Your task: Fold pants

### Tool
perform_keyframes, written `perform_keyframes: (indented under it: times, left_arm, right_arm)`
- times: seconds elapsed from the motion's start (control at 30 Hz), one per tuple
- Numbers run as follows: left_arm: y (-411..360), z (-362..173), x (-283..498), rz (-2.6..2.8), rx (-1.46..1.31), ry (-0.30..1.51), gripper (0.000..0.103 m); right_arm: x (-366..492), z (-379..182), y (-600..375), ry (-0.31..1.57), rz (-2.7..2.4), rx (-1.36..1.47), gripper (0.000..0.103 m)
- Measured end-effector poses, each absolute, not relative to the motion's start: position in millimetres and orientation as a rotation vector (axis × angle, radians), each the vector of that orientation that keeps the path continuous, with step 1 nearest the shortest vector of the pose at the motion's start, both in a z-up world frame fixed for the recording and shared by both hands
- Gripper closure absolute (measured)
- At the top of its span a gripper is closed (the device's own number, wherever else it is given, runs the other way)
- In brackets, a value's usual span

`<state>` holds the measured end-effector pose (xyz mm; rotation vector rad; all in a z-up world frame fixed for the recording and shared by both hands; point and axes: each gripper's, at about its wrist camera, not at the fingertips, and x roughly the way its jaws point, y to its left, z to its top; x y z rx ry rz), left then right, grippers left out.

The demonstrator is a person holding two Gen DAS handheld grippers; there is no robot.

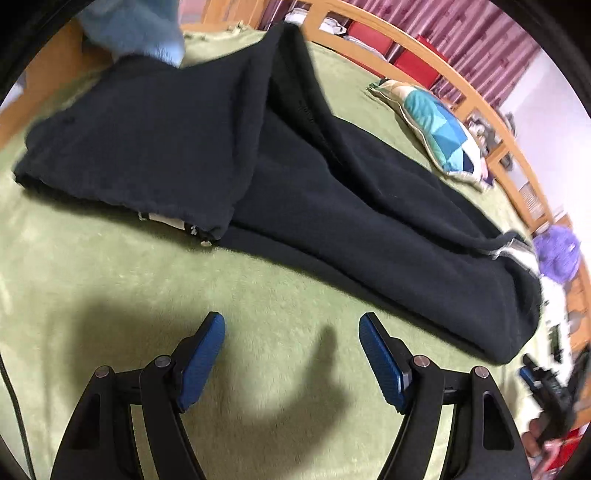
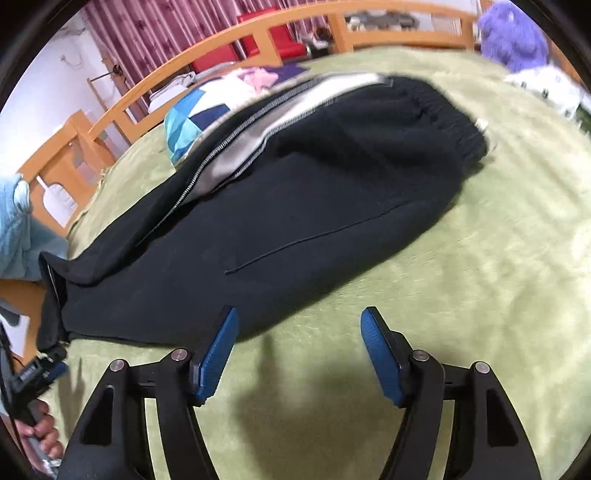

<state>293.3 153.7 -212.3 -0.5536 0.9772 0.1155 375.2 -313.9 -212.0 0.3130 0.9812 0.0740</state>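
Note:
Black pants (image 1: 314, 206) lie on a green blanket (image 1: 110, 280), with the leg ends folded back over the middle at the left. In the right wrist view the pants (image 2: 295, 229) show the elastic waistband at the right and a pale inner lining along a zip. My left gripper (image 1: 291, 325) is open and empty, above the blanket just short of the pants' near edge. My right gripper (image 2: 299, 321) is open and empty, its left fingertip over the pants' near edge. The right gripper also shows at the left wrist view's right edge (image 1: 546, 384).
A blue patchwork pillow (image 1: 436, 129) lies beyond the pants. A wooden bed rail (image 2: 207, 51) curves round the far side. A purple fluffy thing (image 2: 513, 33) and a white cloth (image 2: 546, 85) sit at the far right. A light blue cloth (image 1: 140, 29) lies by the leg ends.

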Motion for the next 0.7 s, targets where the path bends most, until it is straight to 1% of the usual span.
perform_keyframes:
  times: [0.1,0.23,0.3,0.43,0.5,0.53,0.57,0.6,0.63,0.67,0.7]
  left_arm:
    - [165.2,-219.8,298.1,0.089,-0.641,0.924,0.03]
    - [166.7,-227.8,317.3,0.065,-0.685,0.884,0.03]
    - [166.0,-229.7,328.8,0.076,-0.701,0.862,0.029]
    - [167.2,-228.4,349.7,0.13,-0.756,0.828,0.028]
    - [170.7,-229.6,359.6,0.141,-0.808,0.823,0.033]
    - [174.7,-231.0,360.4,0.159,-0.836,0.822,0.047]
    - [179.0,-233.4,360.4,0.185,-0.86,0.827,0.065]
    - [181.7,-235.1,360.2,0.189,-0.866,0.831,0.076]
    - [184.1,-236.7,359.7,0.169,-0.872,0.836,0.09]
    - [186.2,-237.0,356.3,0.143,-0.878,0.836,0.093]
    - [185.7,-236.7,352.2,0.139,-0.885,0.831,0.094]
  right_arm:
    - [383.5,-227.0,-325.8,0.978,0.079,0.412,0.034]
    - [394.1,-244.1,-339.8,0.956,0.093,0.533,0.032]
    - [401.0,-245.6,-345.0,0.919,0.106,0.581,0.025]
    - [424.8,-248.9,-346.0,0.889,0.098,0.645,0.021]
    - [442.4,-249.9,-343.3,0.884,0.085,0.663,0.021]
    - [450.2,-249.5,-340.7,0.871,0.076,0.668,0.023]
    - [456.7,-249.9,-338.5,0.869,0.07,0.669,0.04]
    - [463.8,-250.2,-335.7,0.877,0.046,0.656,0.062]
    - [467.4,-251.5,-334.0,0.884,0.028,0.648,0.078]
    - [468.9,-251.8,-335.3,0.886,-0.006,0.644,0.089]
    - [465.5,-250.3,-339.9,0.866,0.01,0.687,0.092]
